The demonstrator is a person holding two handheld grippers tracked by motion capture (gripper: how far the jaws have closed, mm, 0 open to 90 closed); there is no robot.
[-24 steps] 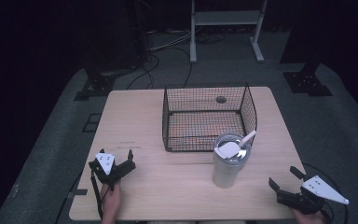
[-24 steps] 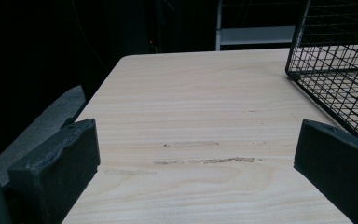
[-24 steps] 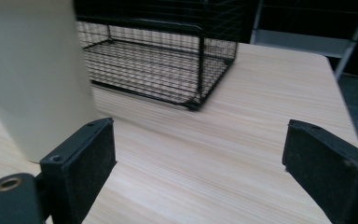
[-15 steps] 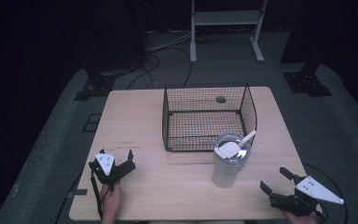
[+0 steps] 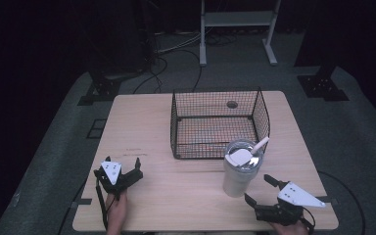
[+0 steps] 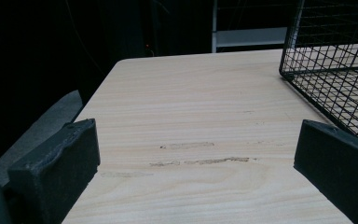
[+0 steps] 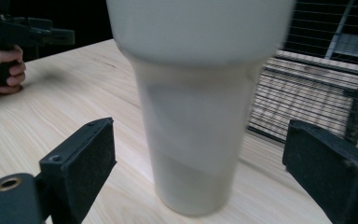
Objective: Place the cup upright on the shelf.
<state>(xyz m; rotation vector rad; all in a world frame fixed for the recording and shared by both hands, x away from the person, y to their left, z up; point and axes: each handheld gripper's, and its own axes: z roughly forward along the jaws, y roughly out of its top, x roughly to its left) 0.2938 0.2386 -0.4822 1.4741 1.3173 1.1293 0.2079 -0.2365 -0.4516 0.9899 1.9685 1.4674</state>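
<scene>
My right gripper point(image 5: 259, 191) sits low at the table's point(image 5: 186, 205) near right edge, aimed at the white tumbler point(image 5: 240, 171) standing just near of the wire basket point(image 5: 219, 122), likely lining up a side grasp. Its jaws are spread wide, touching nothing. My left gripper point(image 5: 123, 165) rests near left, jaws equally spread, empty.

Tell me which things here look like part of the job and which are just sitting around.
Likely in play, judging by where the jaws point:
- white tumbler, lined up between the open jaws of the right gripper
- wire basket, just behind the tumbler

Idle or background:
- left gripper, open over bare table
- metal stand and cables on the floor
</scene>
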